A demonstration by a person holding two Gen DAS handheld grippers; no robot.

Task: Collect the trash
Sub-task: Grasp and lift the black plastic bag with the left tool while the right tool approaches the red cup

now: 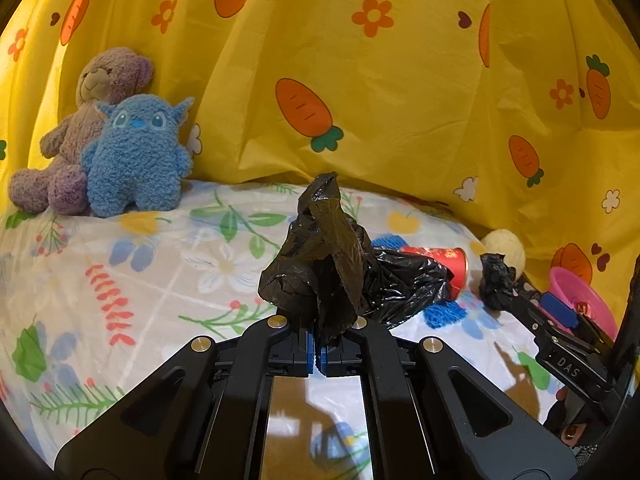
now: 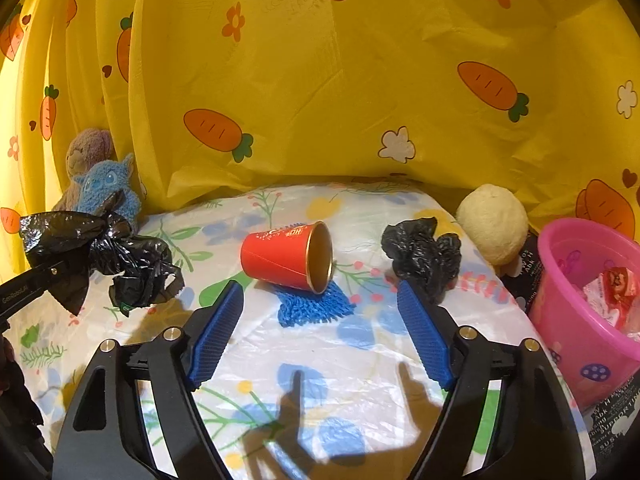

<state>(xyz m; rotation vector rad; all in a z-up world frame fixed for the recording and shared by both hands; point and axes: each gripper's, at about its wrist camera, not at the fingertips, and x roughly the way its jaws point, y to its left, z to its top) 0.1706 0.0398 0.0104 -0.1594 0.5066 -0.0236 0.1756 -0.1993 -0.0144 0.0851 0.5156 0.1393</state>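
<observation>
My left gripper is shut on a black plastic trash bag, which stands up from its jaws above the flowered sheet; the bag also shows at the left of the right wrist view. My right gripper is open and empty, its blue pads either side of a red paper cup lying on its side on a blue cloth. A crumpled black plastic piece lies by the right finger. The cup also shows in the left wrist view.
A pink bucket holding wrappers stands at the right. A cream plush ball sits behind the black piece. Two plush toys lean on the yellow carrot-print curtain at the back left.
</observation>
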